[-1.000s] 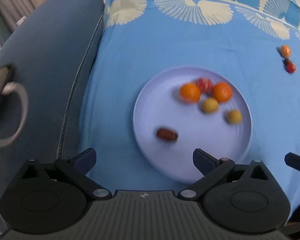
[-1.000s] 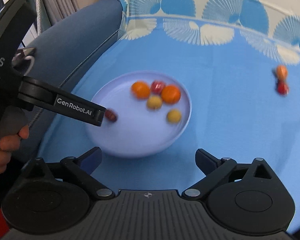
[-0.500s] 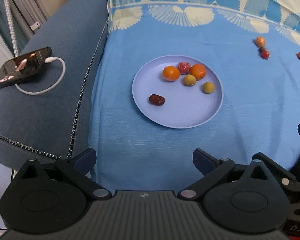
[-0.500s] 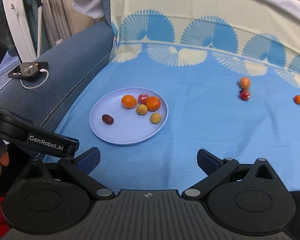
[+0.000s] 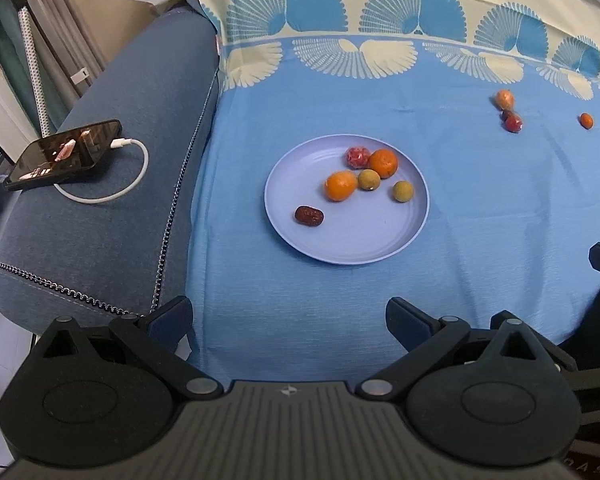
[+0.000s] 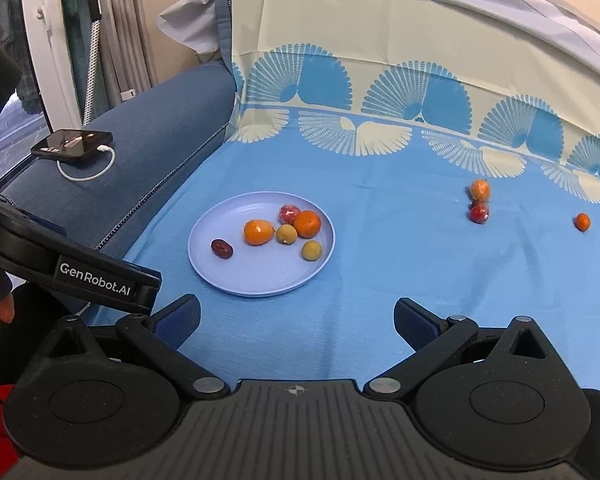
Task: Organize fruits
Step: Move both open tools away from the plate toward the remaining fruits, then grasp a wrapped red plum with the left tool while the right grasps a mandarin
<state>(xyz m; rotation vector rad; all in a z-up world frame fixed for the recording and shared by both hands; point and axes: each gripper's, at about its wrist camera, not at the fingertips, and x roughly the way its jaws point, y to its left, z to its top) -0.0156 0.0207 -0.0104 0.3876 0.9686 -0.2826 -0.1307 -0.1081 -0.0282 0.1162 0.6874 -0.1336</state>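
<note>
A lavender plate [image 5: 364, 244] [image 6: 260, 280] lies on the blue cloth and holds two oranges [image 5: 341, 186] [image 5: 384, 163], a red fruit [image 5: 357, 157], two yellow-green fruits [image 5: 369, 179] [image 5: 403, 191] and a dark red date [image 5: 309, 216]. Loose on the cloth at the right are an orange fruit [image 6: 480, 190], a red fruit [image 6: 479, 213] and a small orange fruit [image 6: 581, 222]. My left gripper [image 5: 290, 322] is open and empty, well short of the plate. My right gripper [image 6: 296, 320] is open and empty, also short of the plate.
A blue sofa arm [image 5: 112, 200] runs along the left, with a phone [image 5: 64, 155] and its white cable [image 5: 112, 196] on it. The left gripper's body [image 6: 72, 268] crosses the lower left of the right wrist view. The patterned cloth rises up the sofa back [image 6: 380, 60].
Both grippers have pulled back and up from the plate, so it looks smaller and the loose fruits at the right have come into view. Both stay open.
</note>
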